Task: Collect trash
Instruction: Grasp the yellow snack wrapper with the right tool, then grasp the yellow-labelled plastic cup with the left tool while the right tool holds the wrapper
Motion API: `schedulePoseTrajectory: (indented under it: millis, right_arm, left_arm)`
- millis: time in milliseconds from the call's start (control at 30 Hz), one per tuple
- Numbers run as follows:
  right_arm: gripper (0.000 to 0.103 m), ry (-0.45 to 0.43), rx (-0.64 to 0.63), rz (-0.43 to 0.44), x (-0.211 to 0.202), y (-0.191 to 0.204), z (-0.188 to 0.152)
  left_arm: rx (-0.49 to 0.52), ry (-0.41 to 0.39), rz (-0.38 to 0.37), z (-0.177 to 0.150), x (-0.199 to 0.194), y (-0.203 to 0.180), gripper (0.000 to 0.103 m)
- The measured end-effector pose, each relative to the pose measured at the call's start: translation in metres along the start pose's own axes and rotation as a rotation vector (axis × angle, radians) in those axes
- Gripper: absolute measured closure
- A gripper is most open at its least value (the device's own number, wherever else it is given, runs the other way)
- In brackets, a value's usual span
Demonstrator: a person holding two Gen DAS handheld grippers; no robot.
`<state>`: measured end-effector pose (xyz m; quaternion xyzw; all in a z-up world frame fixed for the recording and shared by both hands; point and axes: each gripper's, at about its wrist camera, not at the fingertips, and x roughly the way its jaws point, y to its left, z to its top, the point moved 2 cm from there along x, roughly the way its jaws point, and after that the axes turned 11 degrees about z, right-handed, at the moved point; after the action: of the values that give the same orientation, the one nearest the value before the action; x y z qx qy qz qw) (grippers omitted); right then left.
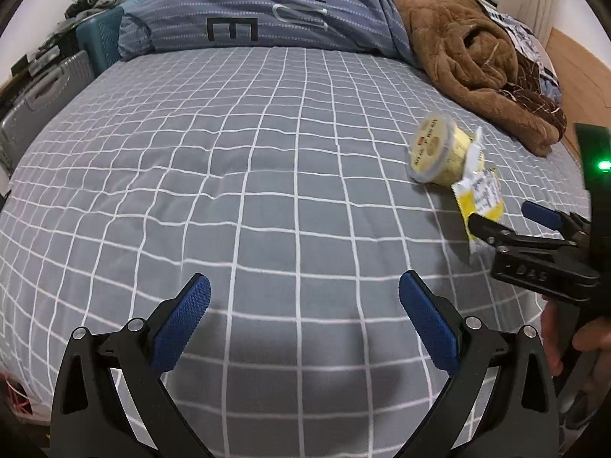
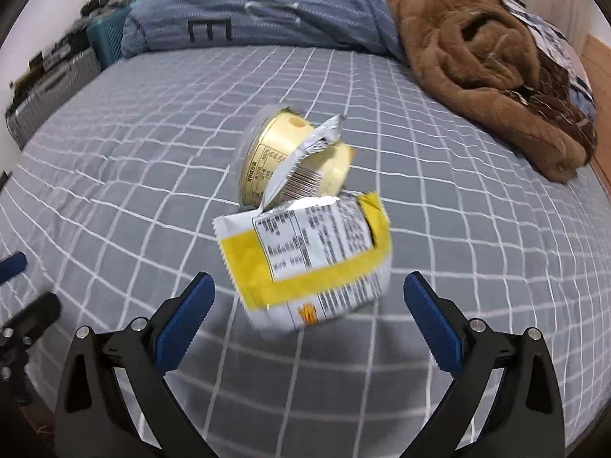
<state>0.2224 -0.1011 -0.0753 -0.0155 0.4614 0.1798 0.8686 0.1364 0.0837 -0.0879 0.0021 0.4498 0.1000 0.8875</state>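
A yellow and white snack wrapper (image 2: 309, 255) lies on the grey checked bed sheet (image 2: 133, 152), torn open at its top. Behind it and touching it, a yellow plastic cup (image 2: 275, 152) with a clear lid rests on its side. My right gripper (image 2: 307, 297) is open, its blue pads on either side of the wrapper's near end without touching it. In the left wrist view the cup (image 1: 439, 149) and wrapper (image 1: 481, 198) sit at the right, with the right gripper (image 1: 508, 217) reaching in at the wrapper. My left gripper (image 1: 303, 297) hangs open over bare sheet.
A brown fleece blanket (image 1: 473, 57) is heaped at the bed's far right. A blue-grey duvet (image 1: 267, 11) lies bunched across the head of the bed. A grey suitcase (image 1: 42, 99) and a teal crate (image 1: 99, 38) stand beside the bed at left. A hand (image 1: 565, 343) holds the right gripper.
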Motion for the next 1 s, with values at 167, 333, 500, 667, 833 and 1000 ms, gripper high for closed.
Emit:
schedulePoseTrajectory:
  millis: [167, 333, 500, 667, 833, 1000]
  right_arm:
    - [0.009, 0.010, -0.022, -0.004, 0.024, -0.001, 0.006]
    - [0.045, 0.029, 0.008, 0.009, 0.032, -0.010, 0.004]
    - [0.076, 0.036, 0.004, 0.006, 0.032, -0.016, 0.001]
    - [0.090, 0.015, 0.015, 0.020, 0.013, -0.026, -0.003]
    - [0.091, -0.011, 0.027, 0.018, -0.016, -0.044, -0.010]
    - [0.091, -0.050, 0.045, -0.009, -0.045, -0.073, -0.016]
  left_arm:
    - [0.003, 0.014, 0.003, 0.003, 0.016, 0.002, 0.006]
    - [0.009, 0.020, 0.004, 0.004, 0.024, -0.003, 0.006]
    - [0.019, 0.022, -0.003, 0.003, 0.026, -0.015, 0.006]
    - [0.043, 0.006, -0.014, 0.009, 0.020, -0.032, 0.006]
    - [0.055, -0.016, -0.030, 0.022, 0.015, -0.054, 0.006]
    - [0.090, -0.044, -0.055, 0.039, 0.019, -0.093, 0.006]
